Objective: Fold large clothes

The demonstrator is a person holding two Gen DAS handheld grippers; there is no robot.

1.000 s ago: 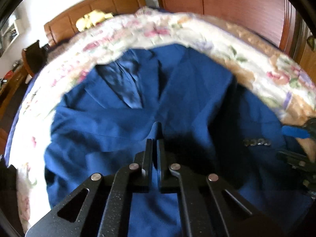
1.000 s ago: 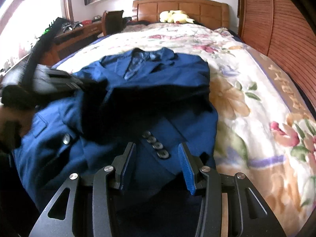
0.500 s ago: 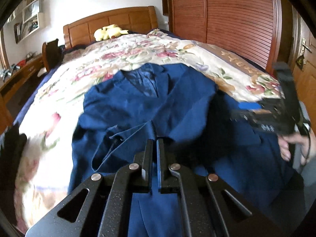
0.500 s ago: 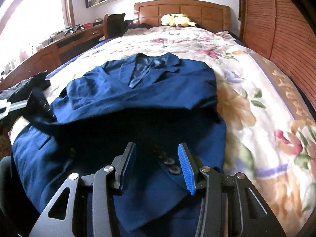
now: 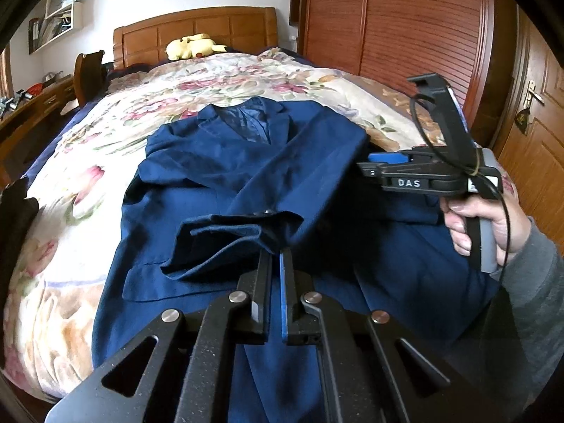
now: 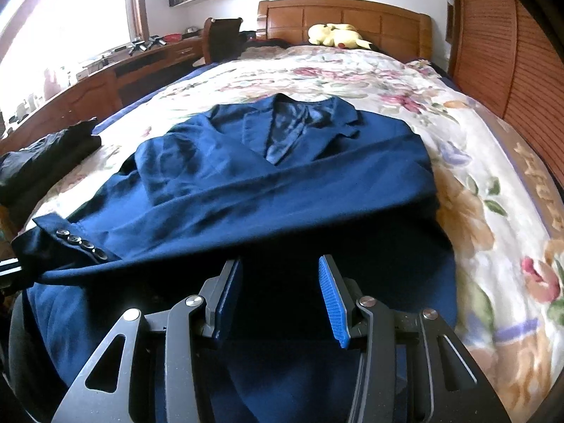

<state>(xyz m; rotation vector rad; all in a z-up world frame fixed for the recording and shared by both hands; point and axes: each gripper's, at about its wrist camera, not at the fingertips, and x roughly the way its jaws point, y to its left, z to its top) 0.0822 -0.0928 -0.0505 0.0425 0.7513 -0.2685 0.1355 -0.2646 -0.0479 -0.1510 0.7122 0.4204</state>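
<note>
A dark blue suit jacket (image 5: 218, 172) lies face up on the floral bedspread (image 5: 70, 190), collar toward the headboard. My left gripper (image 5: 276, 257) is shut on the cuff of one sleeve (image 5: 232, 236), holding it a little above the jacket front. From the right wrist view that sleeve (image 6: 246, 211) stretches across the jacket, and its buttoned cuff (image 6: 81, 243) reaches the left edge. My right gripper (image 6: 280, 275) hangs open over the jacket's shadowed lower part with nothing between its pads. It also shows from the side, gripper (image 5: 373, 162) held in a hand (image 5: 493, 225).
A yellow plush toy (image 6: 335, 33) lies by the wooden headboard (image 5: 197, 28). A dark garment (image 6: 46, 155) sits at the bed's left edge. A chair (image 6: 222, 35) and desk (image 6: 116, 74) stand on the left, a slatted wardrobe (image 5: 405, 24) and a door (image 5: 539, 112) on the right.
The left gripper has carried the sleeve cuff across the jacket toward its left side, so the sleeve now spans the front. The right gripper has drawn back a little, still open.
</note>
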